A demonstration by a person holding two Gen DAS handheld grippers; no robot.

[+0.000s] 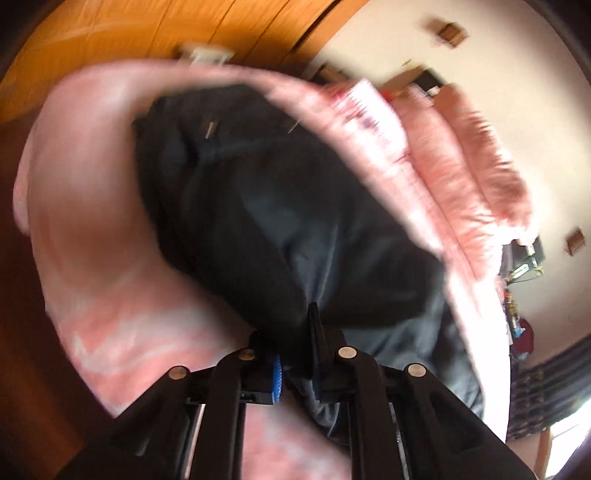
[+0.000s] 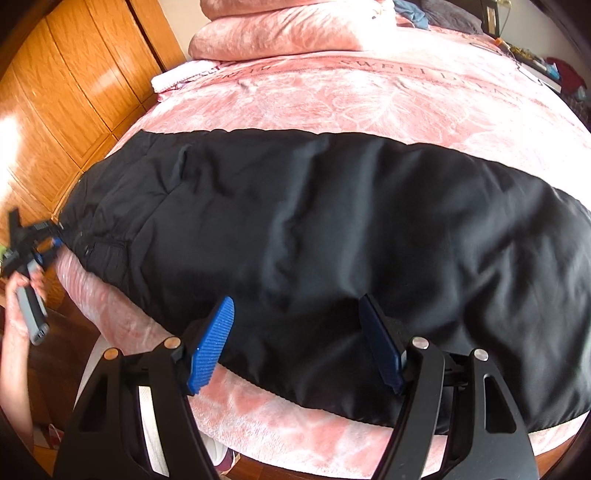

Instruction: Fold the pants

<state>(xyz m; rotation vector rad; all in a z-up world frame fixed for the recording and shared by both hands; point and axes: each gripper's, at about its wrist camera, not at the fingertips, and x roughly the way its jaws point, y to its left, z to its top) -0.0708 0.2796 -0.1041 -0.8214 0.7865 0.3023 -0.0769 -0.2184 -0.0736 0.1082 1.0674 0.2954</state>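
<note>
- While black pants [image 2: 314, 229] lie spread flat across the pink blanket [image 2: 369, 96] on the bed, both grippers sit at the near edge.
- left gripper [image 1: 295, 350]: jaws clenched on a bunched fold of the pants fabric; picture blurred.
- right gripper [image 2: 295, 343]: jaws wide apart above the pants' near edge, blue pads [image 2: 212, 343] gripping nothing.
- person's hand [image 2: 22, 295] on the left gripper's handle, at the waistband end.
- wooden wardrobe [image 2: 74, 92] beside the bed; folded pink bedding [image 2: 288, 33] at the far end.
</note>
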